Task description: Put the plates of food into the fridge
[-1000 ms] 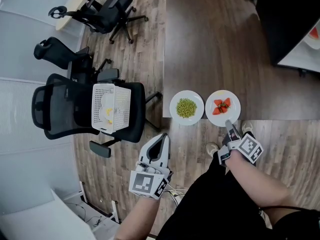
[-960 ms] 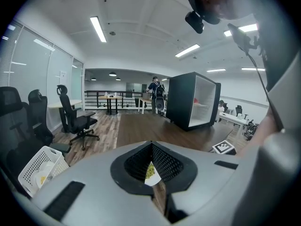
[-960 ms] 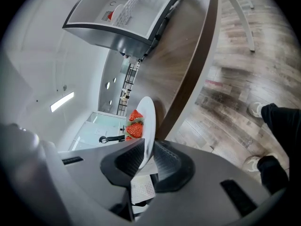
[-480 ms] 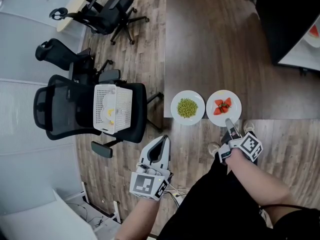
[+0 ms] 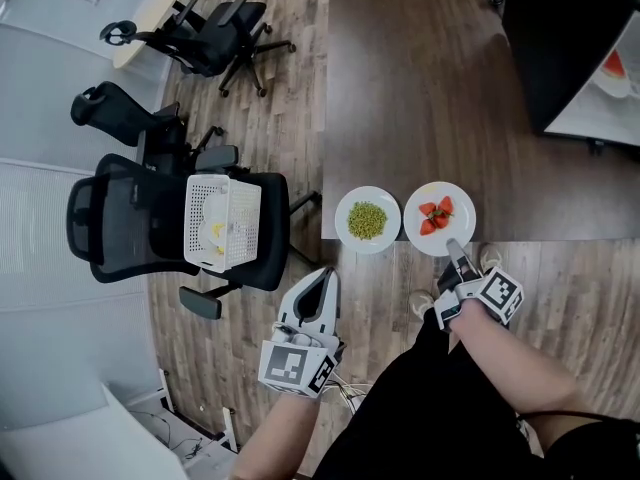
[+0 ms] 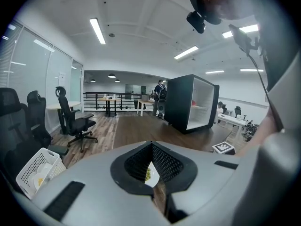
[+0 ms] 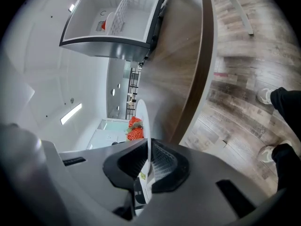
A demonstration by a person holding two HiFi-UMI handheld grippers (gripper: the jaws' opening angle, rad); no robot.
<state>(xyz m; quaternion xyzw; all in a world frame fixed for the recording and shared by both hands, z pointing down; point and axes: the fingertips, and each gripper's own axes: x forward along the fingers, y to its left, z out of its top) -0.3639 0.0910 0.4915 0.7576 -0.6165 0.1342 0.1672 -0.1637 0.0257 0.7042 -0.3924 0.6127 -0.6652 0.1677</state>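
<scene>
Two white plates sit at the near edge of the brown table: one with green peas on the left, one with strawberries on the right. My right gripper reaches the strawberry plate's near rim, and its jaws have just been closing on it. In the right gripper view the thin rim runs between the pads of that gripper, with the strawberries beyond. My left gripper hangs off the table over the floor, jaws together and empty. Through its slit I glimpse the peas plate.
The black fridge stands open at the table's far right, white inside, with a dish on a shelf. A black office chair carrying a white basket stands left of the table. More chairs are farther back.
The head view has shifted slightly. The right gripper stays at the strawberry plate's near rim. The left gripper has not moved.
</scene>
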